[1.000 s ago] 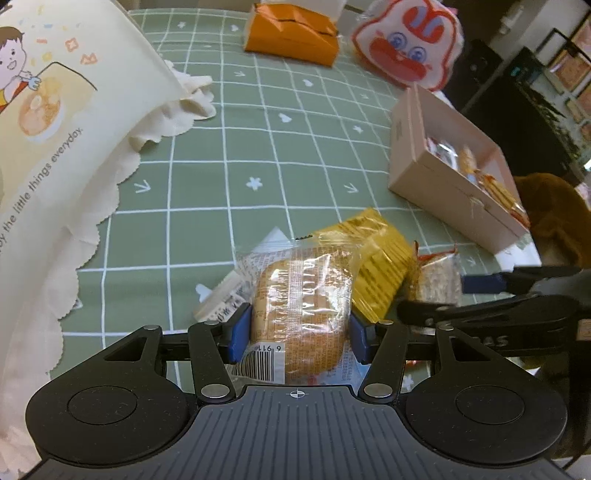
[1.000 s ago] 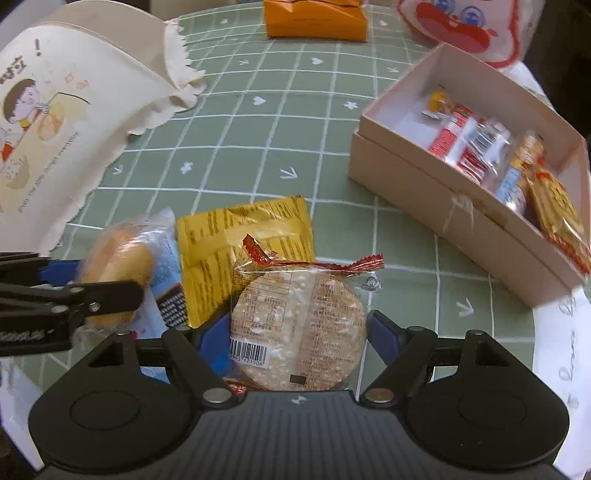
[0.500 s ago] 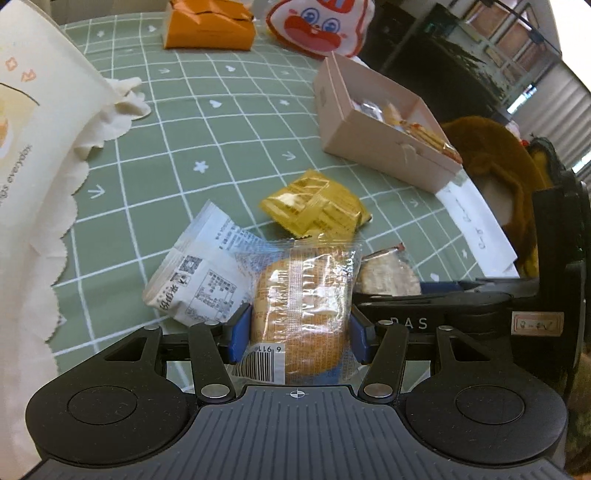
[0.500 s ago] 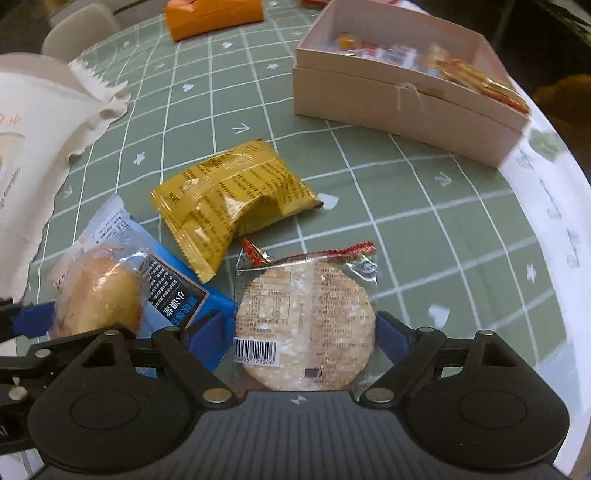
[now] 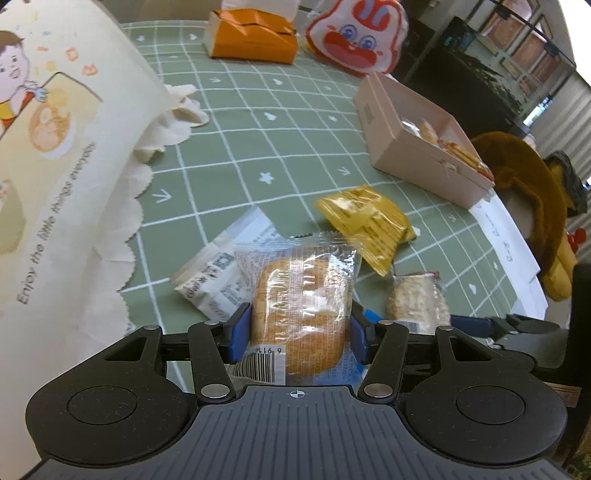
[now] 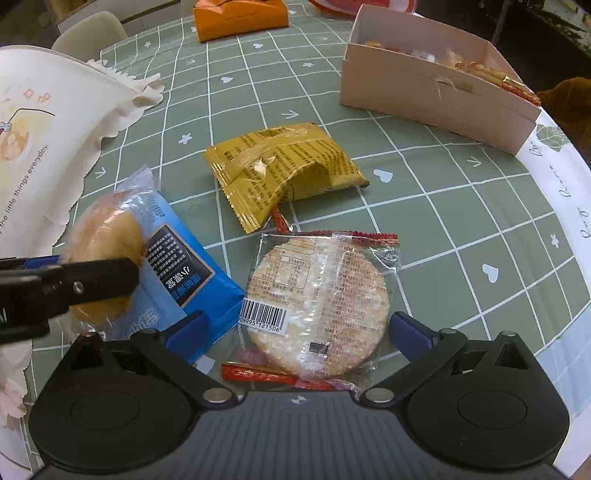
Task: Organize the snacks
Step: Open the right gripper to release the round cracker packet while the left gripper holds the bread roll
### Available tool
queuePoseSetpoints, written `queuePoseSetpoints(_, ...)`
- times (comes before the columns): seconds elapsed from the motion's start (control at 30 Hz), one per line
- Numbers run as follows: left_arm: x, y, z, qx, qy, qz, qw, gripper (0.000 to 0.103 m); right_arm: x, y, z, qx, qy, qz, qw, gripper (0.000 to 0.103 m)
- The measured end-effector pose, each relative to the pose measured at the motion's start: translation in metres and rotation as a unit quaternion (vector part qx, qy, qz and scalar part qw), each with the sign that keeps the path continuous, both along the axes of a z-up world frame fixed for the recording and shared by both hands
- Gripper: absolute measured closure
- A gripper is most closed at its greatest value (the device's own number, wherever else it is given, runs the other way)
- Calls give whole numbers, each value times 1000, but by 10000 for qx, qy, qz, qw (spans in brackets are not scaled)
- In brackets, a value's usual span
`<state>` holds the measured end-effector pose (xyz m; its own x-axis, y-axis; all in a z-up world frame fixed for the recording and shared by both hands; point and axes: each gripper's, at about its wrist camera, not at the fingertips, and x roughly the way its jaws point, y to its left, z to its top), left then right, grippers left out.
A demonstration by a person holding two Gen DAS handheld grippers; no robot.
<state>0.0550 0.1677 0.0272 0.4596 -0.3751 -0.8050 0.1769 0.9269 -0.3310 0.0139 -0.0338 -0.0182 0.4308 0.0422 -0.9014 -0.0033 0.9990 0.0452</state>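
My left gripper (image 5: 299, 328) is shut on a wrapped bread bun (image 5: 301, 306), held above the green checked tablecloth (image 5: 258, 140); the bun also shows in the right wrist view (image 6: 107, 258). My right gripper (image 6: 295, 328) is open, its fingers wide on either side of a round rice cracker in clear wrap (image 6: 319, 302) that lies on the cloth. A yellow snack packet (image 6: 284, 166) lies beyond it. The pink snack box (image 6: 432, 85) with several snacks inside stands at the far right.
A white printed packet (image 5: 218, 280) lies under the bun. A big cream paper bag (image 5: 55, 166) fills the left. An orange box (image 5: 255, 40) and a rabbit-face bag (image 5: 356, 33) stand at the back. A brown plush toy (image 5: 532, 214) sits past the table's right edge.
My right gripper has opened wider and let go of the rice cracker, which now lies on the cloth. My left gripper still holds the bun and has shifted its view.
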Motion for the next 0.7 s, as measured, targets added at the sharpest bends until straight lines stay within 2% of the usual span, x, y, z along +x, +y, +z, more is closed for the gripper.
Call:
queuePoseSetpoints(0.13,3,6,3,98,-18,114,9999,44,0,-7,2,75,97,251,9996,0)
queuePoseSetpoints(0.3,4,10,2,135,-19,179,9997,44,-17,-24,4,-137,111,80,9998,6)
queuePoseSetpoints(0.47,0,8,4,99,-33,182,9998,44,-21,-41,13,-732,-153,-91,9972,9)
queuePoseSetpoints(0.53,-2,8,6,125,-44,200,9997,44,-14,-50,23,-409,-228,-275,9985,9)
queuePoseSetpoints(0.7,-7,12,8,304,-71,277,9991,44,24,-53,51,941,-161,-720,9928,9)
